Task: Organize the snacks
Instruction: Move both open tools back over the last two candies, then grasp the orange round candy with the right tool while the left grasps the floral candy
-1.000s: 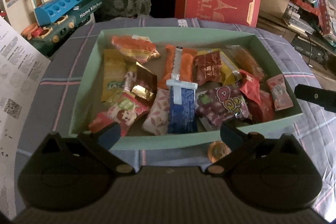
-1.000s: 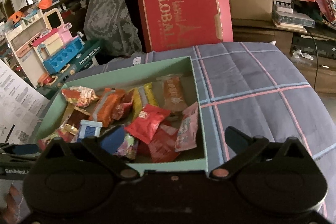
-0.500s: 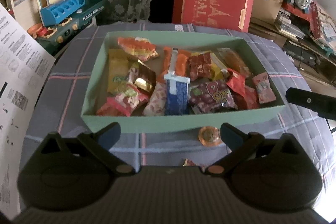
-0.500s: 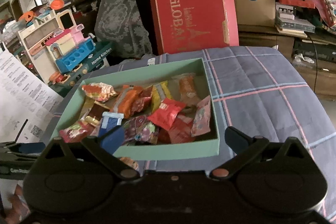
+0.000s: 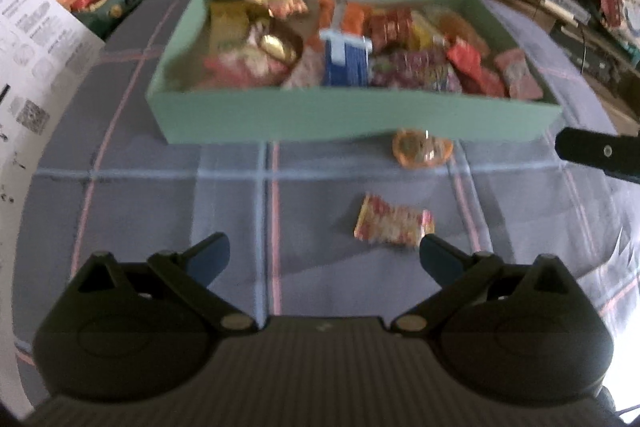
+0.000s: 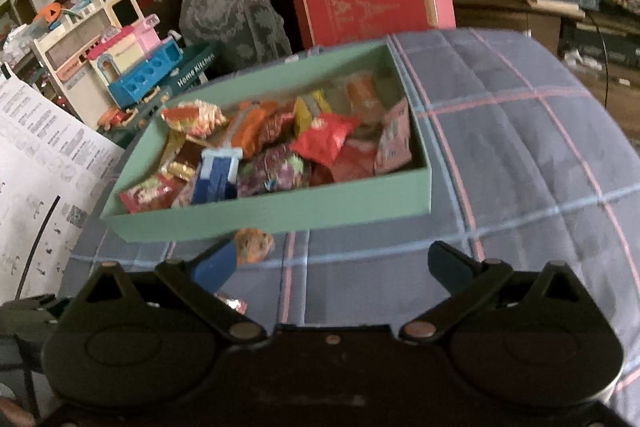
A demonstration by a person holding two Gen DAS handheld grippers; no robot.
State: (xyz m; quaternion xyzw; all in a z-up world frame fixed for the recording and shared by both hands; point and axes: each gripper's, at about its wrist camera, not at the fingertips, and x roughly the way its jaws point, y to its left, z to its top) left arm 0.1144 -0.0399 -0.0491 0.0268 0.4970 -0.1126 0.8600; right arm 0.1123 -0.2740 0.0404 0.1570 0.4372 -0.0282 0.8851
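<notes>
Left view blurry, wrapper labels unreadable. Green box (image 5: 280, 119) on plaid bench (image 5: 160, 195), packed with snacks. Round orange candy (image 5: 420, 149) just outside front wall, red-yellow packet (image 5: 394, 225) nearer. Left gripper (image 5: 324, 255) jaws released, empty. Right gripper (image 6: 336, 259) same, left finger (image 6: 212, 267) partly hiding candy.

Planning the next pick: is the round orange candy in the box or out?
Out. The orange candy lies on the cloth just outside the box's near wall, by another loose wrapper.
</notes>
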